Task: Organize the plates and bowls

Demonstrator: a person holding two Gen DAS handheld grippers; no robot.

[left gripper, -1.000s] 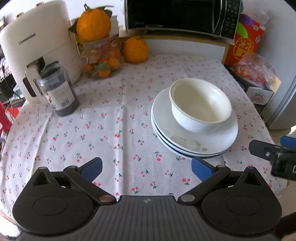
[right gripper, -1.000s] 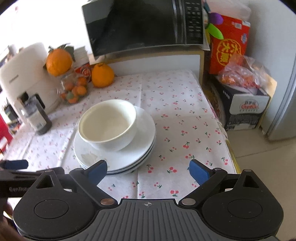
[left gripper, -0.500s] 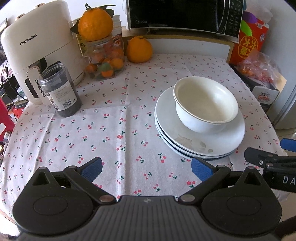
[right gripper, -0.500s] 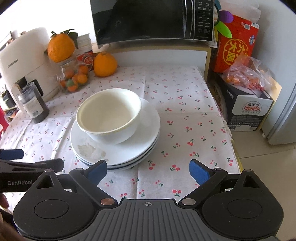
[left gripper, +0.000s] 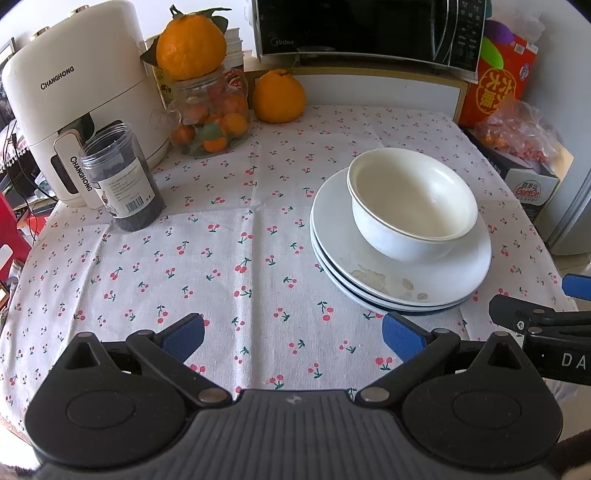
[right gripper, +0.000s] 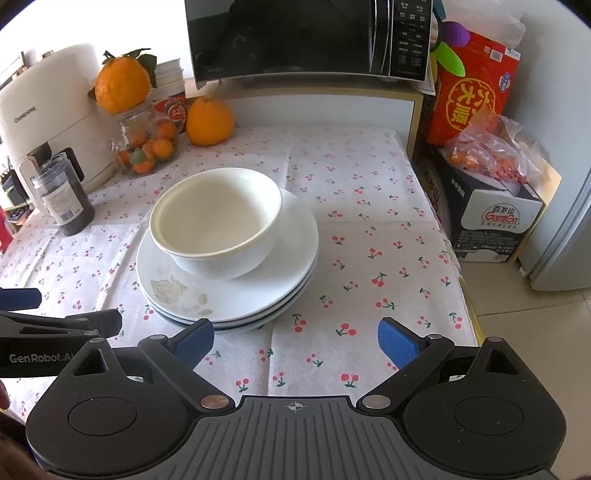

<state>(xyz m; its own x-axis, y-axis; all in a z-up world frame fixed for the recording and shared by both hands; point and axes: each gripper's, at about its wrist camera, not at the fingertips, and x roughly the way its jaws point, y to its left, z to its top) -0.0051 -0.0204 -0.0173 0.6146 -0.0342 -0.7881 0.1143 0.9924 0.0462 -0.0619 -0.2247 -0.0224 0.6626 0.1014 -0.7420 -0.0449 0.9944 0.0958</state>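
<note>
A white bowl (left gripper: 412, 201) stands on a stack of white plates (left gripper: 369, 277) on the cherry-print tablecloth, right of centre in the left wrist view. The bowl (right gripper: 216, 218) and plates (right gripper: 295, 254) also show in the right wrist view, left of centre. It looks like two bowls nested, judging by a double rim. My left gripper (left gripper: 291, 334) is open and empty, above the cloth in front and to the left of the stack. My right gripper (right gripper: 295, 338) is open and empty, just in front of the plates' near edge, its left finger close to the rim.
A white air fryer (left gripper: 81, 99), a dark jar (left gripper: 123, 181), a glass jar of small oranges (left gripper: 208, 118) and a large orange (left gripper: 279, 98) stand at the back left. A microwave (left gripper: 369, 29) sits on a shelf behind. Boxes and a bag (right gripper: 487, 147) stand beyond the table's right edge.
Both grippers have risen and drawn back a little, so the stack sits lower and nearer in view. Bowl and plates have not moved. Both grippers stay open.
</note>
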